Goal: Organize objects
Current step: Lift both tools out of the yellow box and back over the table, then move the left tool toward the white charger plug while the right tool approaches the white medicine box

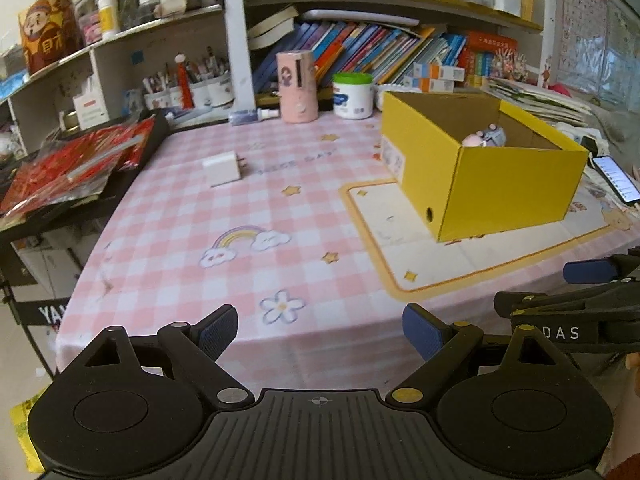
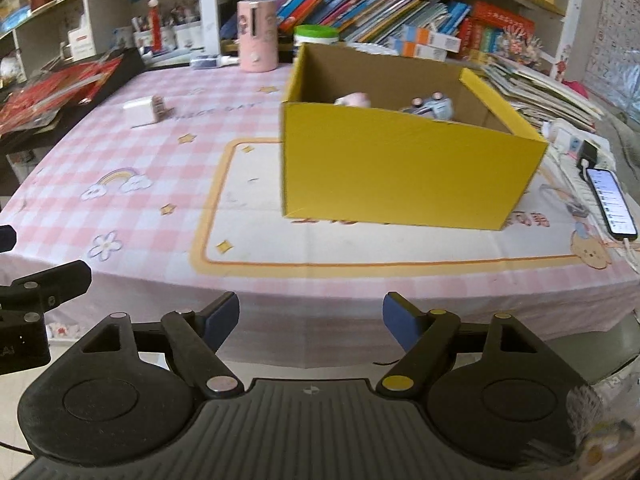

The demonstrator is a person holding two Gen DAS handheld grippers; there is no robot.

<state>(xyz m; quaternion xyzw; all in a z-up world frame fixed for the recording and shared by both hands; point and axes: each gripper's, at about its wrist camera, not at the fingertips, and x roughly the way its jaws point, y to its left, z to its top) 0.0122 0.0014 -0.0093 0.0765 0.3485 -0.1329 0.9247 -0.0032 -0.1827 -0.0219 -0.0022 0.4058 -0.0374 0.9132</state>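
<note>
left wrist view: white charger [image 1: 222,169] on the tablecloth, prongs toward yellow box [image 1: 480,176]; both grippers' jaws wide, empty

Yellow box [image 2: 400,168] wall hides toys' [image 2: 434,109] lower halves

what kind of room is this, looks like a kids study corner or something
Likely a child's study or craft corner at home: shelves crammed with picture books, cups of pens, and a pink checked cartoon tablecloth.

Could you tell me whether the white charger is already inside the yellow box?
No, the white charger lies on the pink checked tablecloth, well apart from the yellow box.
</note>
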